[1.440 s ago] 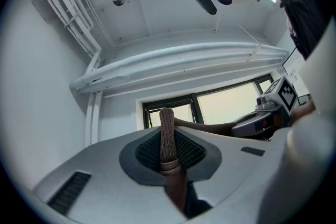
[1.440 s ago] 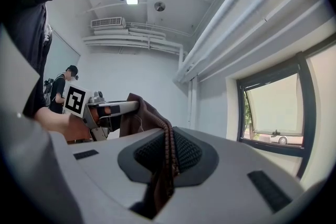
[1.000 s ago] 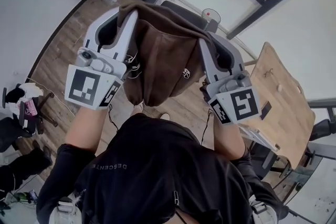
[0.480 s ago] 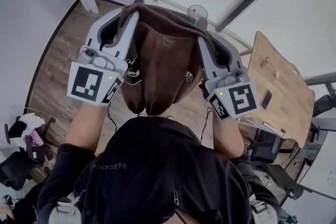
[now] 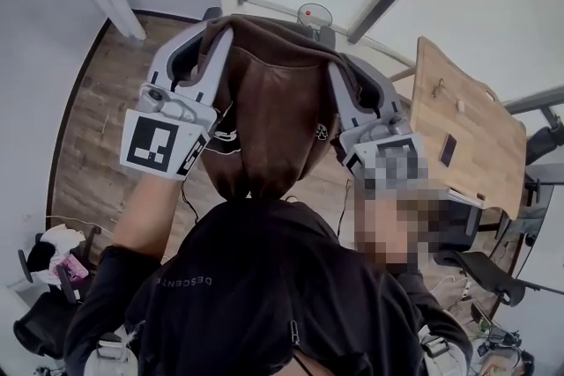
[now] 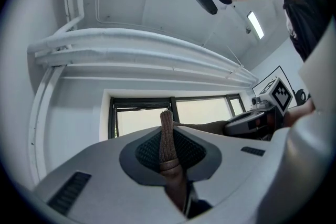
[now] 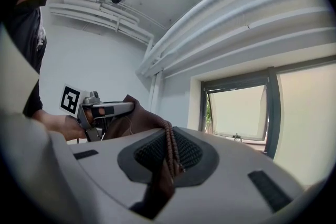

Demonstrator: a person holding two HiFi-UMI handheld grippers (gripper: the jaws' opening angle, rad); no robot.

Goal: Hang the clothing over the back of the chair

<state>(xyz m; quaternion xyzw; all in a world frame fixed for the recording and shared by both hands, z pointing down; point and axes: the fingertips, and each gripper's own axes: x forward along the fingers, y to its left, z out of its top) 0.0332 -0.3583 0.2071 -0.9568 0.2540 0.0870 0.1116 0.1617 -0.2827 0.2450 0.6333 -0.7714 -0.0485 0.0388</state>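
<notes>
head view: we find the clothing (image 5: 280, 106), a brown garment, held up in the air in front of the person. It is stretched between the left gripper (image 5: 204, 33) and the right gripper (image 5: 345, 73). Each gripper has hold of the upper edge at one end, so the cloth spans flat between them and the rest hangs down in a loose pouch towards the person's chest. We judge this two-point hold is meant to keep the garment spread wide, so that its upper edge can pass over a chair back and the cloth fall on either side.

left gripper view: the jaws are clamped on a ribbed brown edge of the clothing (image 6: 167, 136), which stands up between the pads. A taut line of cloth runs from there to the other gripper at the right of the frame.

right gripper view: the jaws are likewise closed on a ribbed fold of the clothing (image 7: 169, 152), and the cloth leads off left towards the other gripper.

position: the garment is above the wooden floor (image 5: 92, 132), well clear of it, and to the left of the tabletop (image 5: 458, 132), touching neither. The near left corner of the tabletop lies just beside the right gripper in the frame.

chair: we cannot make it out with certainty, as the raised cloth covers the area ahead. In our judgement the garment is not yet draped, and both grips must hold until its edge is over the back.
</notes>
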